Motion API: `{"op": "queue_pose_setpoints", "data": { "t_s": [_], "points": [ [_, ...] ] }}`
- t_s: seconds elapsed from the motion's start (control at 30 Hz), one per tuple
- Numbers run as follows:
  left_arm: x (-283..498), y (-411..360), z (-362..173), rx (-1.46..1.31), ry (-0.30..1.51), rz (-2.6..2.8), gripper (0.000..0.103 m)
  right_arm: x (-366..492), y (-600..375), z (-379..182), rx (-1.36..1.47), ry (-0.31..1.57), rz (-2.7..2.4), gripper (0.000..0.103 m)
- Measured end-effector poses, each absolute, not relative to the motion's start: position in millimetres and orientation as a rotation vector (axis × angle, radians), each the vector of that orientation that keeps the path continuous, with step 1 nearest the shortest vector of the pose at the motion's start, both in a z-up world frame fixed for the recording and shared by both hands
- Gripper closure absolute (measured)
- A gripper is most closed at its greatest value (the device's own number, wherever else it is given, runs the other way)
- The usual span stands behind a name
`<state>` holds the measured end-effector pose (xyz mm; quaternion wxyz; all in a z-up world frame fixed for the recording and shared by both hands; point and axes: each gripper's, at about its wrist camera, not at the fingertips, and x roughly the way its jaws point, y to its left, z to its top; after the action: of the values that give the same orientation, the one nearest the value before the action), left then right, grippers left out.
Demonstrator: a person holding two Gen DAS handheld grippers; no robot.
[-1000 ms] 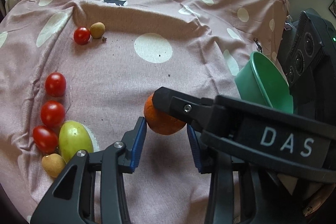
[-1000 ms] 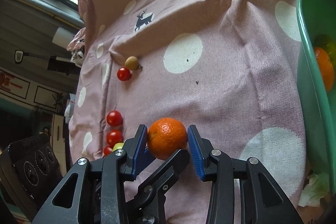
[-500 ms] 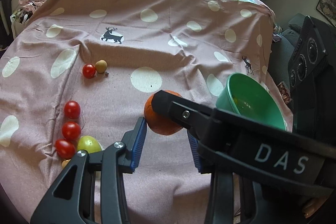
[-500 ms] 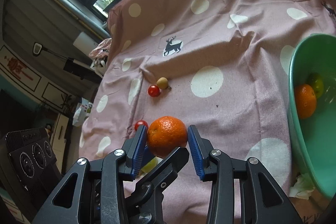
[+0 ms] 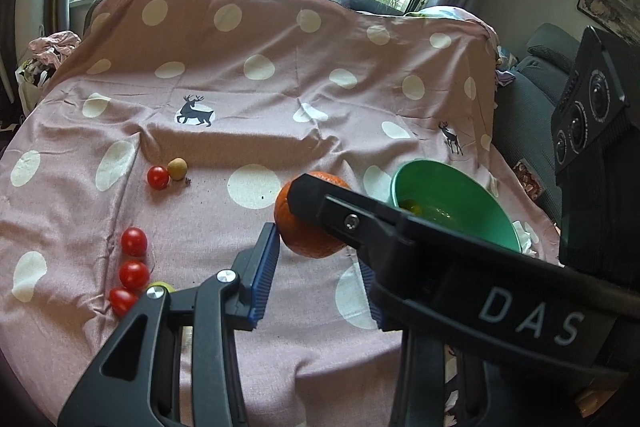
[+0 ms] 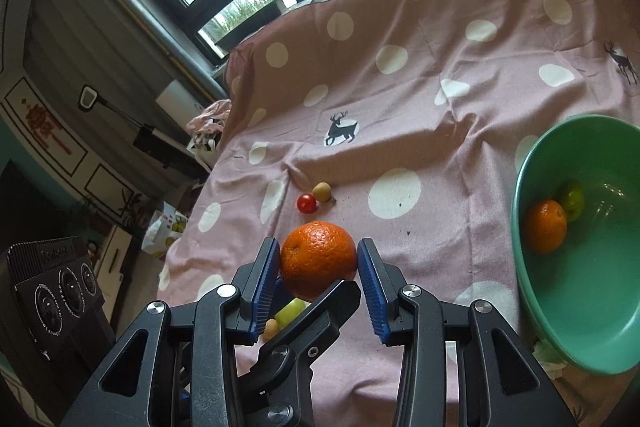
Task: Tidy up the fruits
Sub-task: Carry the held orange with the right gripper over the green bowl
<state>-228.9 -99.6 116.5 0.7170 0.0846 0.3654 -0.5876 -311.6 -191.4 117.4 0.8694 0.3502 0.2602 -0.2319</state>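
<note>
Two fruits are in the bowl [image 6: 520, 195] so far: a second orange [image 6: 546, 225] and a lime-green fruit [image 6: 572, 201] touching it, both low against the near wall. Third one is in transit: the orange [image 6: 318, 257] sits clamped between the blue pads of the right claw [image 6: 318, 259], lifted clear of the cloth [image 6: 440, 131], left of the bowl and not yet over its rim. Left claw [image 5: 316, 255] is spread wide and carries nothing; one of its black fingers crosses under the orange in the right wrist view, and in the left wrist view the right claw's finger cuts across the front of the orange, so the two tools are crowded close together. I can't tell whether the left pads touch the fruit. Left on the cloth: a row of three tomatoes [image 5: 134, 241] near the left edge, a yellow-green fruit [image 6: 292, 311] just beside them and mostly hidden behind the claws, a small tan fruit [image 6: 271, 327] next to that, and further back a lone tomato [image 5: 158, 177] touching a brownish fruit [image 5: 177, 168]. Call that seven pieces to go, plus the one in hand. My read: roughly a quarter done, assuming everything belongs in the one bowl. Immediate step is carrying the orange right and over the rim before releasing. Bowl has plenty of room; the small round tomatoes look like the fiddly picks.
</note>
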Motion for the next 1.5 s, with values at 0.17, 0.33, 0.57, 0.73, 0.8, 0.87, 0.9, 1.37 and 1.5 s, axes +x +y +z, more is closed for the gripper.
{"op": "queue_pose_setpoints", "data": {
  "t_s": [0.17,0.33,0.57,0.73,0.8,0.87,0.9,1.37,1.5],
  "points": [
    [-245,-109,128,0.206,0.762,-1.342,0.064,-329,-195,129,0.713,0.488,-0.514,0.060],
    [-264,-123,135,0.242,0.725,-1.389,0.064,-350,-203,135,0.713,0.439,-0.553,0.060],
    [-286,-141,138,0.277,0.705,-1.444,0.064,-376,-214,137,0.737,0.387,-0.622,0.060],
    [-298,-152,136,0.300,0.708,-1.478,0.064,-391,-221,135,0.762,0.368,-0.652,0.060],
    [-303,-155,135,0.311,0.705,-1.486,0.064,-397,-223,134,0.769,0.365,-0.668,0.060],
    [-307,-160,134,0.323,0.704,-1.493,0.064,-402,-225,133,0.777,0.359,-0.678,0.060],
    [-309,-161,133,0.324,0.704,-1.497,0.064,-404,-226,132,0.778,0.358,-0.685,0.060],
    [-332,-184,124,0.366,0.745,-1.565,0.064,-430,-239,124,0.820,0.355,-0.767,0.060],
    [-338,-191,120,0.382,0.771,-1.587,0.064,-437,-244,120,0.842,0.364,-0.799,0.060]
  ]
}}
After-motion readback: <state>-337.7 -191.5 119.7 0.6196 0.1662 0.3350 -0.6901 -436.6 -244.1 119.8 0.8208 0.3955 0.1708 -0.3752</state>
